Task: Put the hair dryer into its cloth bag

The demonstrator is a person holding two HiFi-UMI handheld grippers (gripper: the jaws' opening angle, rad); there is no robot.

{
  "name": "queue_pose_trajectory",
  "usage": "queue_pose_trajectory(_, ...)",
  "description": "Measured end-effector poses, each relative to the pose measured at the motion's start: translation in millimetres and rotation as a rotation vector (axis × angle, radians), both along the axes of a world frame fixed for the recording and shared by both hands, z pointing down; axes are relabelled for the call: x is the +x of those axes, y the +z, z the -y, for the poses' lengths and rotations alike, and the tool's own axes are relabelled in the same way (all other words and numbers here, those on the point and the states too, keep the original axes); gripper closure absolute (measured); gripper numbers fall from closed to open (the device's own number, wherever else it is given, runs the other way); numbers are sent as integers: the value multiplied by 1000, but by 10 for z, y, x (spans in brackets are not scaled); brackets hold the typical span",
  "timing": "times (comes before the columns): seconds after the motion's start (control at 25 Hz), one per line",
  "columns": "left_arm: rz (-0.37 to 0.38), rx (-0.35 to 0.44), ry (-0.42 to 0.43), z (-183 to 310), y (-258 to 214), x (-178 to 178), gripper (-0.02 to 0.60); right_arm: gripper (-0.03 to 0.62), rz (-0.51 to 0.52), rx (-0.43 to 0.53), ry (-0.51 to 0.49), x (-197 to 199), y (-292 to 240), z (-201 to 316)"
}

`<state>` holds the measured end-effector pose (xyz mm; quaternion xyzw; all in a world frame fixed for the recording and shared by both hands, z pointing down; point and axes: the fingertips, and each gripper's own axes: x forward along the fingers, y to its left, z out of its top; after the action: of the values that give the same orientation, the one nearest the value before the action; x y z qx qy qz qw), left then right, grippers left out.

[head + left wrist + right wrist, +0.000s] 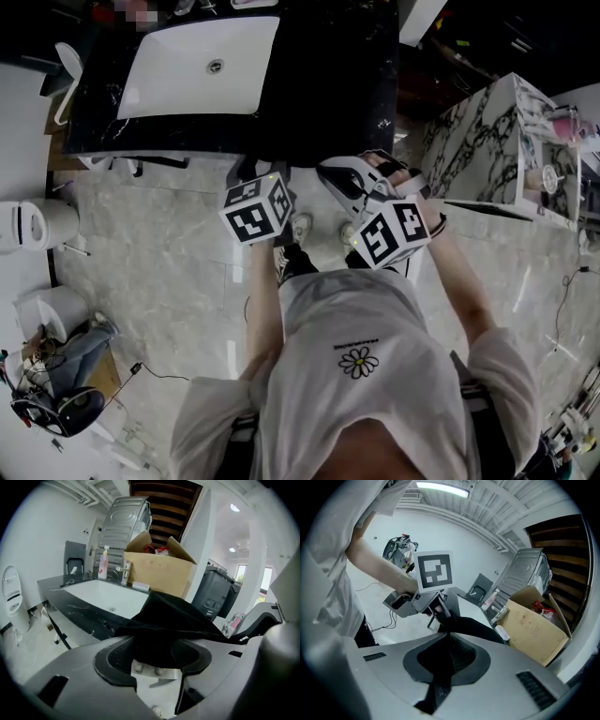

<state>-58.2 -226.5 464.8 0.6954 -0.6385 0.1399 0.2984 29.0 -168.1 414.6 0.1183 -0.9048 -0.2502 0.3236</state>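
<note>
Pale marble floor (169,281) below. At its far side stands a black, white-veined stone surface (328,84) with a white rectangular sink basin (202,66) set into it. A person in a white T-shirt (366,375) stands just in front of the surface, both forearms reaching forward. An open brown cardboard box (159,571) sits on the far side of the surface, past the basin. The black cloth bag (173,620) is off the floor, held up in front of the person between the two tools and short of the surface edge. It runs as a dark band from one claw to the other. Right claw (448,634): jaws drawn together, bag cloth pinched in the seam, a strip trailing back toward the camera. Left claw (157,644): jaws spread wide, a bunched fold of the bag lying in the gap and rising in a peak beyond the tips; no firm pinch seen. The two claws sit close together, marker cubes facing up. A small clear pump bottle with a pink label (103,562) stands on the surface left of the box.
</note>
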Motion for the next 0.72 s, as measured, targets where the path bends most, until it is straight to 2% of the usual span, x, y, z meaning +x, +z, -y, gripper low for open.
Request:
queue_pose_trajectory(0.32,7,-70,-32,-252,230,-211,350,572,-74,-29,16,-50,454,-83)
queue_pose_trajectory(0.64,47,-37,-157,-369,154,-736,377,572,-94,-79,71,-70,593,-109)
queue_pose_trajectory(0.68,49,-31,-166,-374,124,-789,377,564,-93,-89,73,-69,590,-131)
queue_pose_trajectory(0.72,51,-24,-170,-373,89,-828,377,520,-89,-97,77,-69,579,-148)
